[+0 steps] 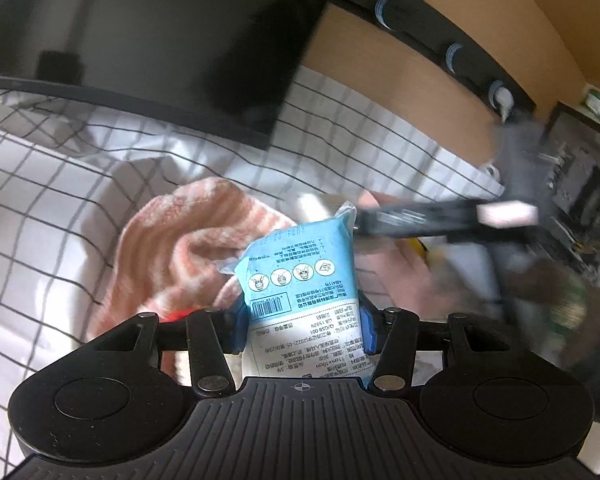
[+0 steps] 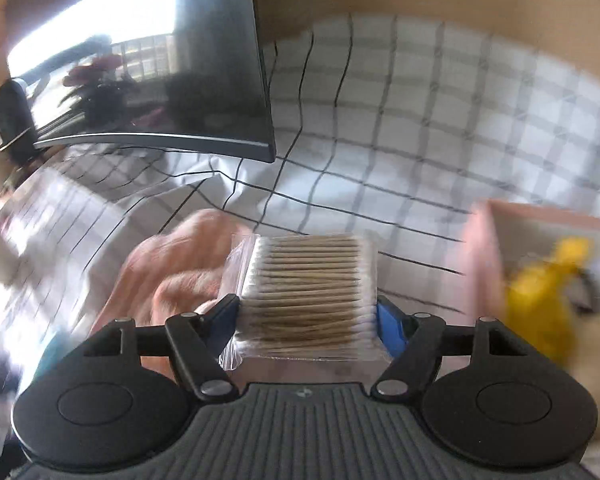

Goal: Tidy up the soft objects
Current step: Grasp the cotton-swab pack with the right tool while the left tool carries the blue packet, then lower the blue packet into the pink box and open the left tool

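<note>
My left gripper (image 1: pixel 302 322) is shut on a blue and white printed packet (image 1: pixel 300 272), which stands upright between the blue pads. Behind it a pink striped towel (image 1: pixel 180 240) lies crumpled on the checked cloth. My right gripper (image 2: pixel 306 320) is shut on a clear bag of wooden cotton swabs (image 2: pixel 308 288), with the pads pressing on both of its ends. The same towel (image 2: pixel 180 264) lies to the left behind the bag. In the left wrist view the other gripper (image 1: pixel 440 220) crosses on the right as a blurred black bar.
A white cloth with a black grid (image 2: pixel 380 140) covers the surface. A dark monitor (image 2: pixel 160 80) stands at the back left. At the right is a pink box (image 2: pixel 484 264) holding something yellow (image 2: pixel 540 292). A black rail with blue clips (image 1: pixel 452 56) runs along the wooden wall.
</note>
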The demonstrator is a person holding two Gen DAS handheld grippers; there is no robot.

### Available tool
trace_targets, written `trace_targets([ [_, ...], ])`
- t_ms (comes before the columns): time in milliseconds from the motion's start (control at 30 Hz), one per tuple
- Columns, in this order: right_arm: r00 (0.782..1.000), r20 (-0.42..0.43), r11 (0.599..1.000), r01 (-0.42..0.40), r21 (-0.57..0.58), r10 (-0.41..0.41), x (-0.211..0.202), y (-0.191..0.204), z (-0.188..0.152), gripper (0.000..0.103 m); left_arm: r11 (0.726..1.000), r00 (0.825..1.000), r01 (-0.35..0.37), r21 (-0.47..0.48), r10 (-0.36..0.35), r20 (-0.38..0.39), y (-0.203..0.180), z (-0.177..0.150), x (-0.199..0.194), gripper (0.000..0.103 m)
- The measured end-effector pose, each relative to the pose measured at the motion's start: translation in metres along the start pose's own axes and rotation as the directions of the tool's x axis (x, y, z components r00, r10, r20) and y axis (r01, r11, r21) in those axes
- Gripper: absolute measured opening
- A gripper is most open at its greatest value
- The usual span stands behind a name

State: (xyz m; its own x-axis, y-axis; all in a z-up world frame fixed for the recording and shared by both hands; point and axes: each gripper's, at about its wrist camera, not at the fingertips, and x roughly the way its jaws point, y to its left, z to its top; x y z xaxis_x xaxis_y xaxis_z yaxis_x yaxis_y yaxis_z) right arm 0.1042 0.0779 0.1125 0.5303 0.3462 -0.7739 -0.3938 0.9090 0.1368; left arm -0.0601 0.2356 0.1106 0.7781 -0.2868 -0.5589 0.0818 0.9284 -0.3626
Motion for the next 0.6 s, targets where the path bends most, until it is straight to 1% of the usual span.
trace_targets([
  [67, 0.999, 0.039, 1.0, 0.021, -0.021, -0.02, -0.043, -0.013, -0.018, 0.072, 1.0, 1.0, 0.013, 0.029, -0.012, -0.022, -0.017, -0.002, 0.0, 0.055],
  [133, 0.996, 0.068, 0.998, 0.056, -0.019, -0.054, -0.083, -0.031, -0.039, 0.072, 0.998, 0.998, 0.036, 0.046, -0.033, -0.063, -0.039, -0.007, 0.005, 0.055],
  [200, 0.994, 0.061, 0.996, 0.095, 0.002, -0.095, -0.108, -0.051, -0.059, 0.072, 0.996, 0.991, 0.06, 0.061, -0.052, -0.12, -0.063, -0.016, 0.015, 0.055],
  [233, 0.992, 0.048, 0.993, 0.119, 0.006, -0.119, -0.122, -0.064, -0.073, 0.072, 0.994, 0.986, 0.076, 0.075, -0.063, -0.157, -0.077, -0.021, 0.02, 0.055],
  [300, 0.983, 0.026, 0.984, 0.18, 0.013, -0.18, -0.139, -0.082, -0.099, 0.072, 0.987, 0.971, 0.12, 0.108, -0.094, -0.222, -0.105, -0.033, 0.031, 0.055],
  [367, 0.967, 0.012, 0.967, 0.253, 0.008, -0.253, -0.154, -0.101, -0.125, 0.072, 0.976, 0.951, 0.172, 0.135, -0.129, -0.28, -0.134, -0.046, 0.042, 0.055],
  [433, 0.948, 0.001, 0.948, 0.319, 0.007, -0.319, -0.161, -0.117, -0.149, 0.072, 0.964, 0.936, 0.21, 0.161, -0.15, -0.318, -0.159, -0.053, 0.053, 0.055],
  [500, 0.937, -0.001, 0.937, 0.349, 0.018, -0.349, -0.169, -0.129, -0.168, 0.072, 0.957, 0.936, 0.221, 0.19, -0.153, -0.318, -0.18, -0.053, 0.062, 0.055],
  [567, 0.937, 0.015, 0.937, 0.349, 0.032, -0.35, -0.175, -0.137, -0.183, 0.072, 0.953, 0.947, 0.213, 0.216, -0.146, -0.288, -0.198, -0.042, 0.07, 0.055],
  [600, 0.939, 0.029, 0.939, 0.342, 0.037, -0.344, -0.179, -0.141, -0.189, 0.072, 0.953, 0.956, 0.198, 0.229, -0.136, -0.26, -0.206, -0.034, 0.074, 0.055],
])
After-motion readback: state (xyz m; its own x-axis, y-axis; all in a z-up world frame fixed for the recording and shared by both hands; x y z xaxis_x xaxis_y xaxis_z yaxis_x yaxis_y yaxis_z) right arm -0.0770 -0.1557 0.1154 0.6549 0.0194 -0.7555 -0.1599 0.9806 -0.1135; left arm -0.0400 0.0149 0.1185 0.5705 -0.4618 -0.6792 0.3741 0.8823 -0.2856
